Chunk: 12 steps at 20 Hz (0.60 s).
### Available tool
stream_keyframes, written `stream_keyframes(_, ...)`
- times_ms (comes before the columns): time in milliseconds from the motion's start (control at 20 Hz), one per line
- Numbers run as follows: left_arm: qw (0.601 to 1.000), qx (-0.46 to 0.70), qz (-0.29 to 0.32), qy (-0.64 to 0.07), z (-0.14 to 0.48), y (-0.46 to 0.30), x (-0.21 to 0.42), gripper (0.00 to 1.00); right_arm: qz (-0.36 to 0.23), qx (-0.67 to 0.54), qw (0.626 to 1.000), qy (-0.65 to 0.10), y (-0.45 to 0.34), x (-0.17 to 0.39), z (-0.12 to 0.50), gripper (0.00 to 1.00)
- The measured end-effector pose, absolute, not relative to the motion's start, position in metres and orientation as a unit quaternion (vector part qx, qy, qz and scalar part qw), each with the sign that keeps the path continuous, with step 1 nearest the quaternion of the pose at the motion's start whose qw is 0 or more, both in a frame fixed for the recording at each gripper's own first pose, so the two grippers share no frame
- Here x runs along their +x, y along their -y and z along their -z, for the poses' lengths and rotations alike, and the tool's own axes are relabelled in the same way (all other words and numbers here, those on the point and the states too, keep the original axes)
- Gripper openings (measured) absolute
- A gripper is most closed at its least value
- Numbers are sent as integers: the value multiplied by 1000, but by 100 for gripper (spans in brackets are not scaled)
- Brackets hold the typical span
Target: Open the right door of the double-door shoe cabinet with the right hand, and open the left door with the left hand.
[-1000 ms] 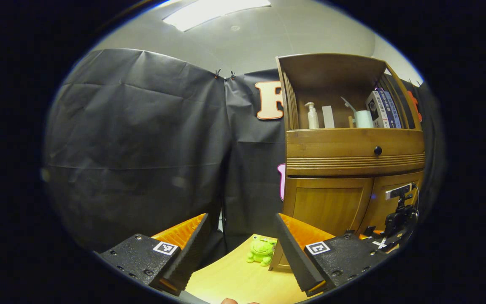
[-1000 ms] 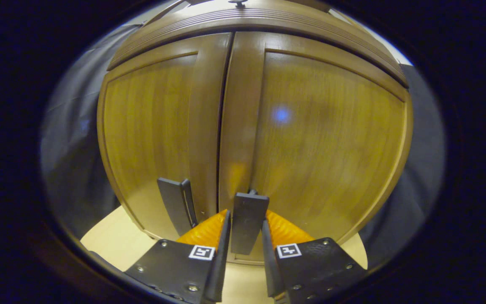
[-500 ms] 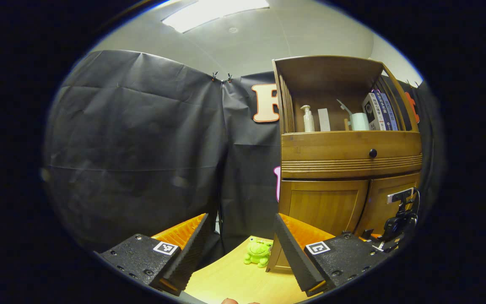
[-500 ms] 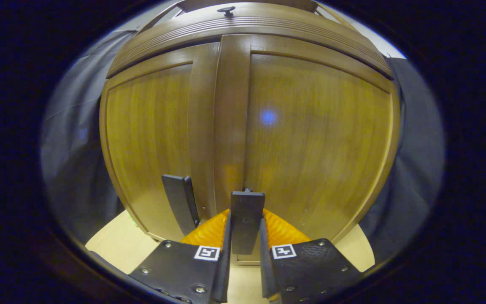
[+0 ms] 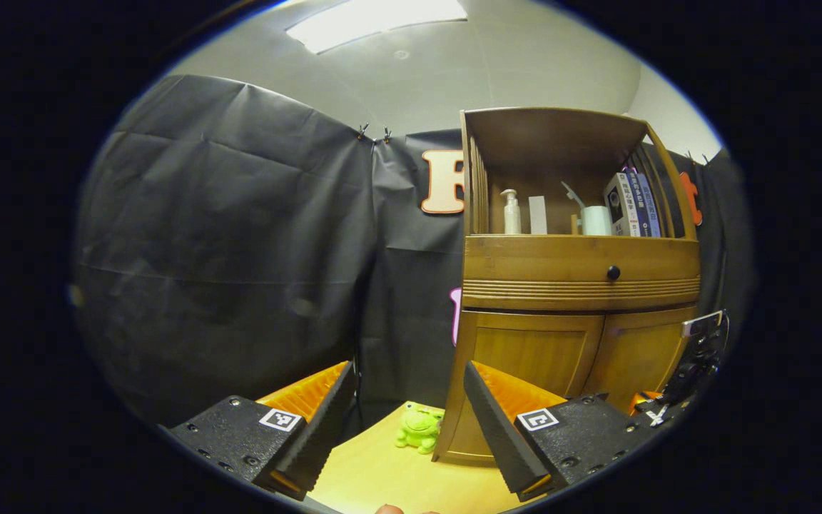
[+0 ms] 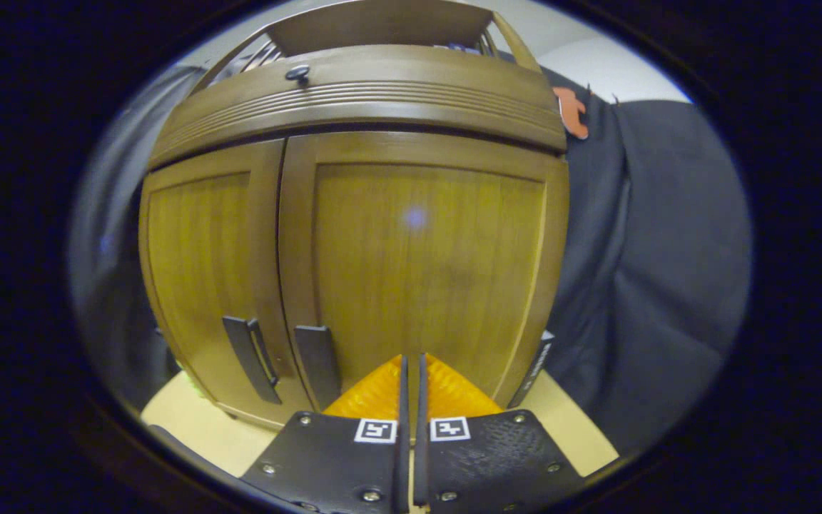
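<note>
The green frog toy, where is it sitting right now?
In the left gripper view the green frog toy sits on the table, just left of the shoe cabinet's bottom corner, in front of the black cloth wall.

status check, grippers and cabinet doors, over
Right gripper shut, empty, beside right door handle. Left gripper open, off the cabinet. Left door, right door both closed. Green frog toy beside cabinet's left side.

Open left claw [image 5: 407, 421] facing shoe cabinet [image 5: 575, 285]
</note>
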<state>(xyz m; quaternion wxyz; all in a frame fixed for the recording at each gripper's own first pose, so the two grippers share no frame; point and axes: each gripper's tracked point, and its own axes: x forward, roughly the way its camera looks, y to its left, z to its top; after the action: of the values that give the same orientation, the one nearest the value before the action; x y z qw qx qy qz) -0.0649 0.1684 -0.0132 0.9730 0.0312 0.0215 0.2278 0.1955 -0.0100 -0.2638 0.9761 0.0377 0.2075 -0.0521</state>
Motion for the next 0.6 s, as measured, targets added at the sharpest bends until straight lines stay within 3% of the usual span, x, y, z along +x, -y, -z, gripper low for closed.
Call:
stream_keyframes(350,979,28,-198,-34,24,-152,-63,95,-7,47,978,-206,-5,196,261,5)
stream_keyframes(400,979,28,-198,-33,23,-151,-62,94,-17,49,977,-208,-12,197,264,18)
stream_keyframes(500,979,30,-200,-31,21,-154,-62,92,-20,53,976,-210,-17,198,261,35)
stream_keyframes(600,977,35,-206,-28,19,-159,-63,94,-21,60,975,-211,-21,203,261,37)
